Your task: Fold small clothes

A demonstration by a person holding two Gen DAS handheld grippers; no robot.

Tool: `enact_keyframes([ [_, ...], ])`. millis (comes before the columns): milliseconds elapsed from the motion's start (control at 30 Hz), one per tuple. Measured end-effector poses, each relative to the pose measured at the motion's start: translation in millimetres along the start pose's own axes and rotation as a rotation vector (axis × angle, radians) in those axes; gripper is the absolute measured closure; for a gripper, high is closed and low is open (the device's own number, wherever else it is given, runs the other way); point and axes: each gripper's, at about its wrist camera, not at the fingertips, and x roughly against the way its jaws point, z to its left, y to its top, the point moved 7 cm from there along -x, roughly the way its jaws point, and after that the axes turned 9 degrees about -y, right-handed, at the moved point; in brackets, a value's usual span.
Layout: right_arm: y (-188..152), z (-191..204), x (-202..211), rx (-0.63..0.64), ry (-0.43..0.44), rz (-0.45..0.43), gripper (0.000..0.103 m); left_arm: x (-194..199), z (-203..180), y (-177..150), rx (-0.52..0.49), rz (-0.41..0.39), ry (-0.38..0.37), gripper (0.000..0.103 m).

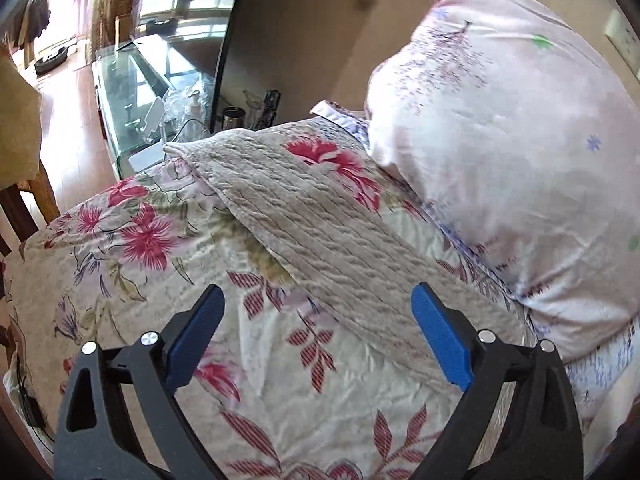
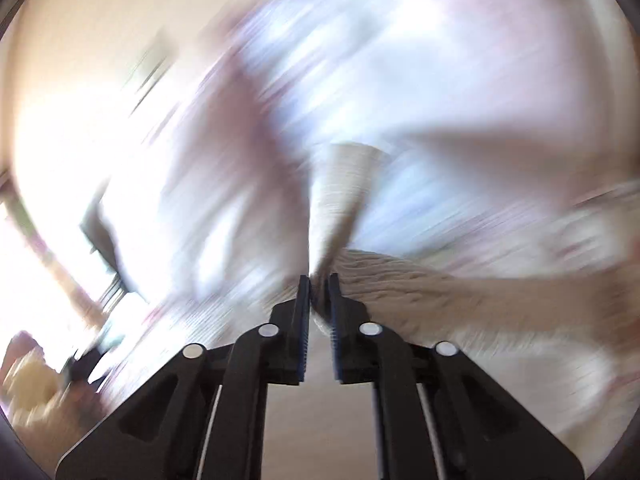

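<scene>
A beige textured small garment [image 1: 320,232] lies in a long strip on a floral bedsheet [image 1: 152,240], running from upper left to lower right. My left gripper [image 1: 316,300] is open just above it, blue pads on either side of the strip's near part. In the blurred right wrist view my right gripper [image 2: 319,280] is shut on a beige fold of the garment [image 2: 340,200], which rises between the fingers; more beige cloth [image 2: 440,288] spreads to the right.
A large pale pink floral pillow [image 1: 500,140] sits at the right, on the bed. Beyond the bed's far edge stand a glass table [image 1: 132,92] with bottles and a dark panel [image 1: 232,40]. A wooden chair [image 1: 24,200] is at left.
</scene>
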Motion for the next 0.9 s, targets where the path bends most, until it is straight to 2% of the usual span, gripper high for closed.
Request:
enact_keyframes([
  [33, -17.3, 24.5, -15.1, 0.043, 0.038, 0.076, 0.060, -6.9, 9.0, 4.9, 0.042, 0.007, 0.010, 0.015],
  [67, -44.8, 56.0, -30.2, 0.108, 0.061, 0.168, 0.046, -13.0, 17.5, 9.4, 0.085, 0.014, 0.016, 0.018],
  [167, -81.3, 90.3, -27.6, 0.206, 0.116, 0.228, 0.030, -25.0, 43.9, 20.1, 0.230, 0.028, 0.008, 0.024],
  [233, -85.0, 86.3, -23.6, 0.234, 0.086, 0.236, 0.024, -29.1, 57.0, 25.4, 0.305, 0.022, -0.012, 0.031],
  [300, -78.4, 65.4, -18.5, 0.169, 0.054, 0.243, 0.023, -28.4, 65.3, 33.4, 0.355, -0.004, -0.033, 0.034],
  [400, -67.4, 19.3, -28.2, 0.039, -0.005, 0.263, 0.021, -30.5, 73.3, 42.1, 0.436, -0.019, -0.092, 0.047],
  [500, -76.9, -1.8, -25.1, -0.008, -0.047, 0.285, 0.021, -39.3, 80.3, 51.0, 0.477, -0.007, -0.090, 0.060],
  [567, -84.1, -7.0, -23.1, -0.014, -0.063, 0.297, 0.021, -41.2, 80.3, 55.4, 0.481, -0.013, -0.093, 0.061],
  [633, -93.3, -6.7, -24.5, -0.018, -0.070, 0.310, 0.021, -47.3, 77.5, 62.0, 0.451, 0.004, -0.081, 0.079],
  [667, -95.2, -7.4, -23.4, -0.018, -0.075, 0.317, 0.021, -48.9, 76.1, 64.6, 0.435, 0.008, -0.076, 0.081],
  [700, -96.9, -6.9, -23.7, -0.016, -0.078, 0.320, 0.021, -49.7, 73.9, 67.8, 0.413, 0.008, -0.068, 0.093],
  [767, -98.4, -5.4, -22.8, -0.012, -0.081, 0.321, 0.021, -45.9, 62.0, 74.1, 0.345, -0.003, -0.056, 0.096],
  [867, -98.9, -9.9, -18.0, -0.017, -0.096, 0.317, 0.021, -24.9, -3.5, 78.7, 0.060, -0.046, -0.111, 0.097],
  [900, -99.3, -14.4, -15.6, -0.028, -0.104, 0.317, 0.021, -13.8, -45.6, 72.0, -0.098, -0.052, -0.167, 0.097],
])
